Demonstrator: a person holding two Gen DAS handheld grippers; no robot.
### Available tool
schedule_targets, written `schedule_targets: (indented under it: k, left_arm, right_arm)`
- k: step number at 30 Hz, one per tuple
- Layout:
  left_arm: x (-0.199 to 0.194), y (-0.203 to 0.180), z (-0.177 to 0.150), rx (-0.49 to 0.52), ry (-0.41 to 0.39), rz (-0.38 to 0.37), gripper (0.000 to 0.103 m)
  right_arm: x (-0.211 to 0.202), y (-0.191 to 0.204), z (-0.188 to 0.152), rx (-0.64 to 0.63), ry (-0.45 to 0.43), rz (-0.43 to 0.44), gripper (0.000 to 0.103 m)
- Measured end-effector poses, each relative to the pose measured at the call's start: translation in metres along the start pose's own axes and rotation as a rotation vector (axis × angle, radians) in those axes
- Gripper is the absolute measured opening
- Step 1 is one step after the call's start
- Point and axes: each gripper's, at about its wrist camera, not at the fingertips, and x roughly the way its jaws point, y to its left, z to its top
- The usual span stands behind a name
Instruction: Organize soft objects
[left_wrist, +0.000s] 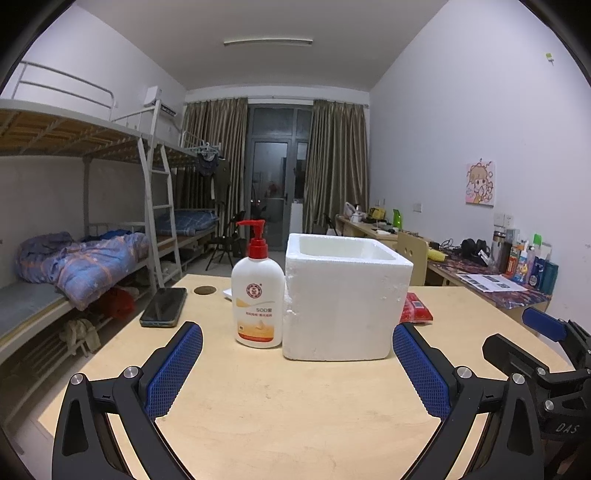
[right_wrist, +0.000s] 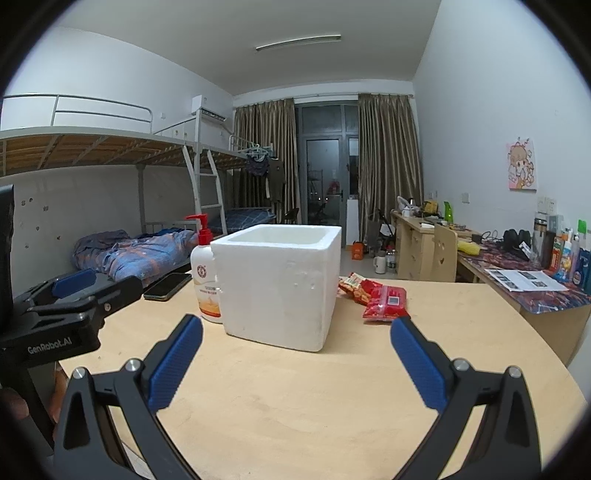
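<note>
A white foam box stands open-topped in the middle of the wooden table. Against its left side stands a white lotion bottle with a red pump. Two red snack packets lie to the right of the box; one red packet peeks out behind it in the left wrist view. My left gripper is open and empty, short of the bottle and box. My right gripper is open and empty too, in front of the box.
A dark phone lies at the table's left, near a round cable hole. Bunk beds stand left of the table. A cluttered desk with bottles and papers runs along the right wall.
</note>
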Motion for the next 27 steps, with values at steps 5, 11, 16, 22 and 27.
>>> schedule_targets:
  k: [5,11,16,22,27]
  left_arm:
    - [0.0016,-0.0007,-0.0023,0.005,0.004,0.007,0.103]
    - [0.0043,-0.0009,-0.0032,0.008,0.016,0.013,0.103]
    - [0.0041,-0.0019,-0.0028,0.011,0.014,0.016,0.103]
    - [0.0032,-0.0018,-0.0038,0.008,0.012,0.019,0.103]
    - [0.0029,-0.0019,-0.0047,0.010,0.013,0.020,0.103]
  right_arm:
    - [-0.0011,0.0021,0.0000,-0.007,-0.004,0.001,0.103]
    - [-0.0003,0.0012,-0.0004,-0.005,0.001,-0.001,0.103]
    - [0.0001,0.0028,-0.0005,-0.008,0.005,-0.001,0.103]
    - [0.0013,0.0038,-0.0013,-0.010,0.009,-0.005,0.103]
    - [0.0016,0.0042,-0.0015,-0.010,0.010,-0.007,0.103]
